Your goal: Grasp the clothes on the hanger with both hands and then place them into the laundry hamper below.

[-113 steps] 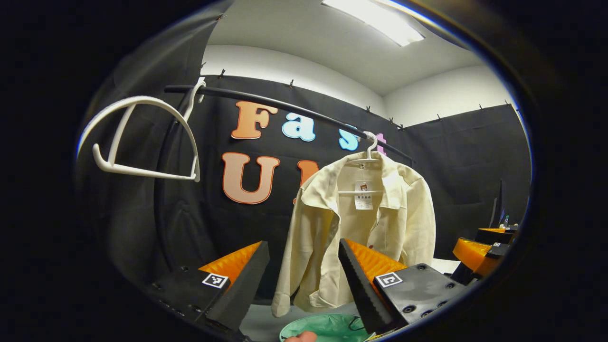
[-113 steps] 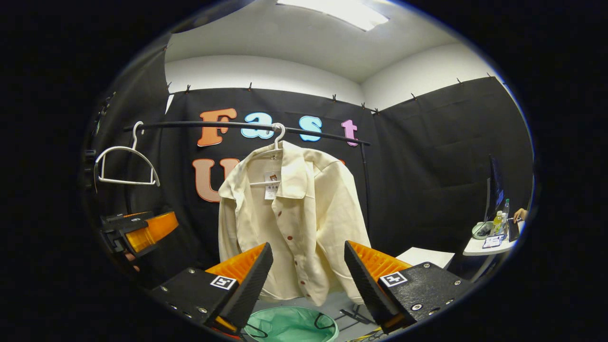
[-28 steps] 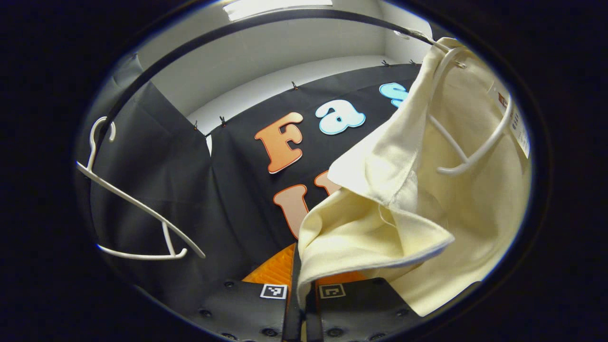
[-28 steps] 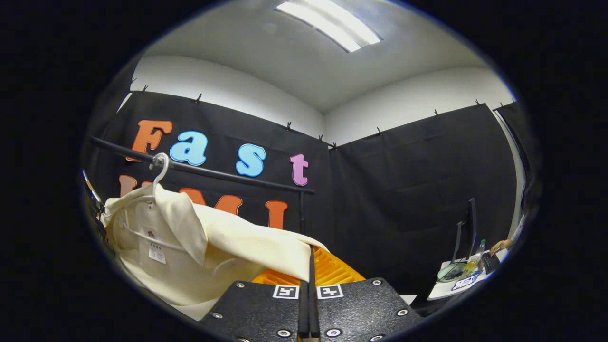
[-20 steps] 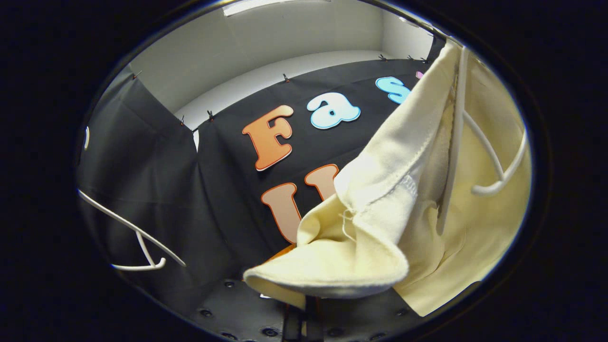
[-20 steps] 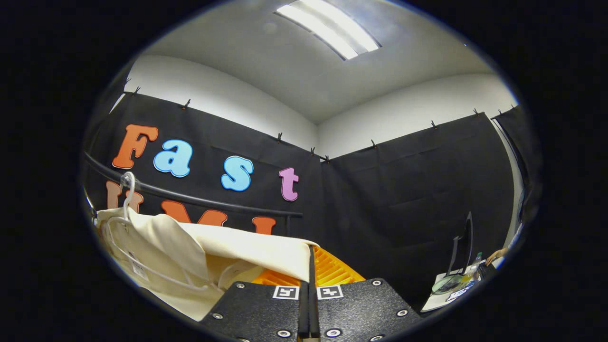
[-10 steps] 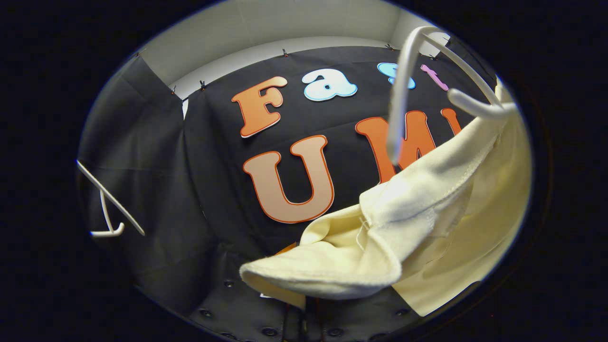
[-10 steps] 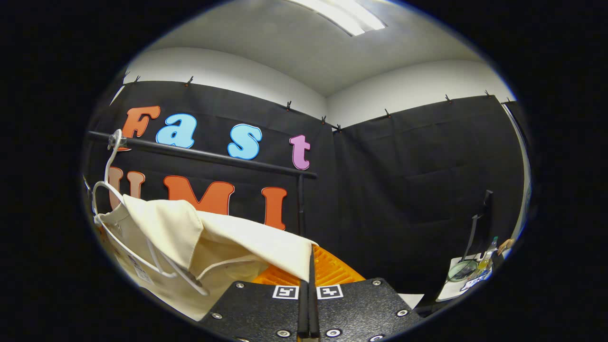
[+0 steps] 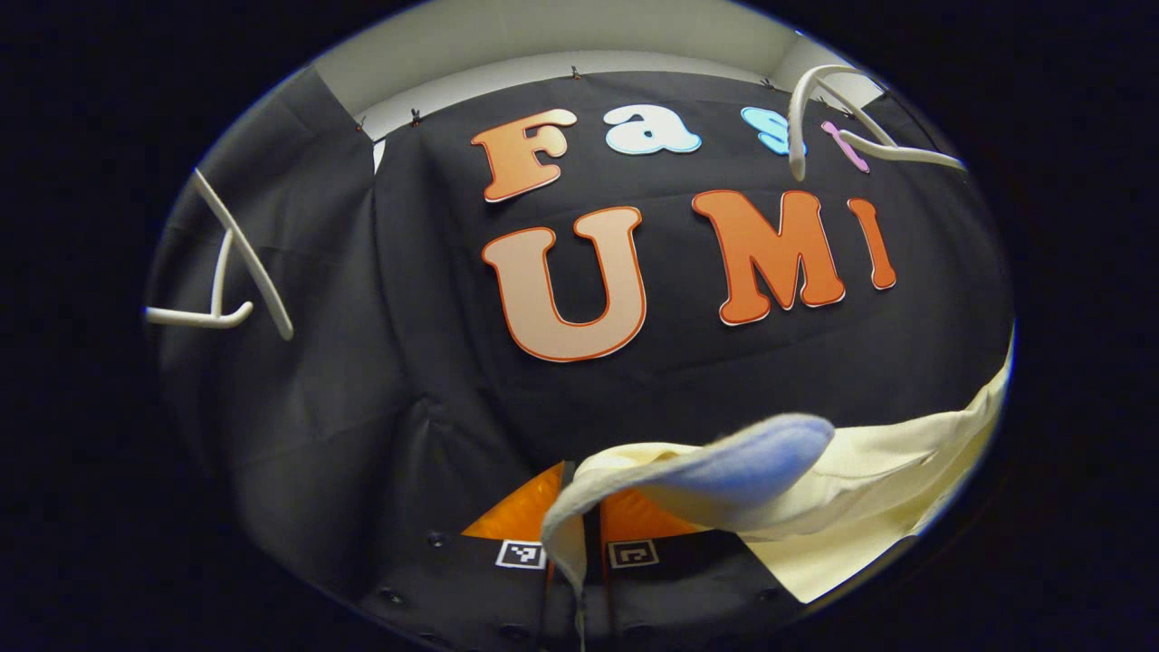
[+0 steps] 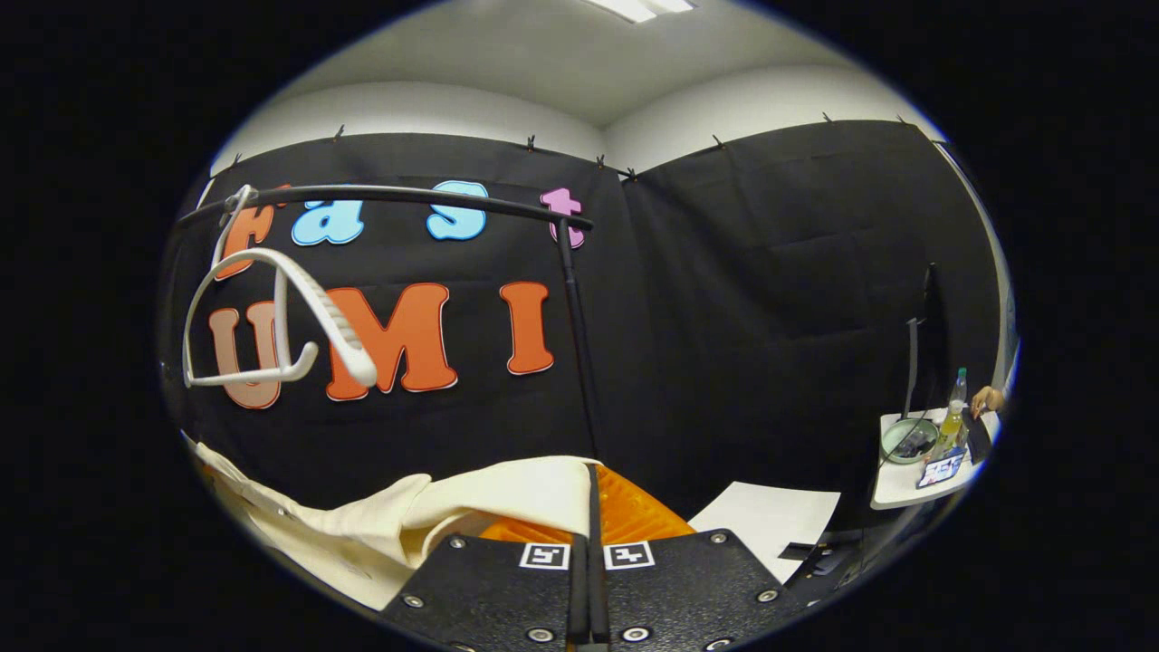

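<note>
**Shirt off its hanger, pinched at both ends**

In the left gripper view we have the left gripper (image 9: 579,552) nearest, its two fingers pressed together on a fold of the cream shirt (image 9: 860,471); the cloth curls up over the fingertips and trails off to the right edge. In the right gripper view our right gripper (image 10: 589,543) is likewise clamped tight on the shirt (image 10: 507,498), which drapes away to the left and sags low.

Farther out, above the shirt and clear of it, we see the bare white hanger (image 10: 272,317) hooked on the black rail (image 10: 407,193). The left gripper view catches that hanger (image 9: 833,109) at the top right, and a second white hanger (image 9: 222,281) well apart at the left.

Farthest off to the right, a small white table (image 10: 914,471) carries a bottle (image 10: 953,418) and a bowl (image 10: 905,439), with a person's hand (image 10: 985,398) beside them.
</note>
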The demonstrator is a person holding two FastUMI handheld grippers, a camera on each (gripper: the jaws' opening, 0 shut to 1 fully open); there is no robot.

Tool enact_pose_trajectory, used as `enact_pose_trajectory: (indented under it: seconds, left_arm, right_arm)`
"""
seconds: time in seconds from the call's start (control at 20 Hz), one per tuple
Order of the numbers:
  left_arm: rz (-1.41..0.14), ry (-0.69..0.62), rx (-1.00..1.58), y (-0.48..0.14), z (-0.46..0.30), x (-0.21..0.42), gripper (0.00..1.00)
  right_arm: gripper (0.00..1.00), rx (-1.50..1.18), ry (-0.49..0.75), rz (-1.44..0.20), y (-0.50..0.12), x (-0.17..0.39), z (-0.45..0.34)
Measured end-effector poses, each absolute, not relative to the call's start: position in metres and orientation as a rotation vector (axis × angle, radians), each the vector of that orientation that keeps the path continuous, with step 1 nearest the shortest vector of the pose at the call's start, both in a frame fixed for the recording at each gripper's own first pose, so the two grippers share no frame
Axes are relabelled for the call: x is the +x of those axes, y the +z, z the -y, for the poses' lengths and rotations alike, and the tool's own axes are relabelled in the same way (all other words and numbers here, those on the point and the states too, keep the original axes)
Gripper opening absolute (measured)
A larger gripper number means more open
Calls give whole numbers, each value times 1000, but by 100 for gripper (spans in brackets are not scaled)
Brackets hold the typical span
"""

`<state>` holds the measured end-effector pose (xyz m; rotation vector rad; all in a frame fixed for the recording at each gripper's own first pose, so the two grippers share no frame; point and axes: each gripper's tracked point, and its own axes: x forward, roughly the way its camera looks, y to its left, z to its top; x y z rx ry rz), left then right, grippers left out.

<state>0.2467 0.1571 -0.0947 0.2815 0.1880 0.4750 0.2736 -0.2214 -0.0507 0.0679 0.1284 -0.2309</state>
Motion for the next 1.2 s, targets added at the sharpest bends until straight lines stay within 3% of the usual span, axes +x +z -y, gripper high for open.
enact_pose_trajectory:
  seconds: [0.45,0.75,1.2]
  left_arm:
    - [-124,445,253,-61,-148,143,10]
    - [-141,322,211,-52,-106,90,12]
    - [-213,119,50,-81,-40,47,12]
  right_arm:
    - [0,-25,-167,-72,-22,163,187]
    - [0,-99,-1,-137,-27,108,121]
    - [0,-48,215,-247,-81,76,29]
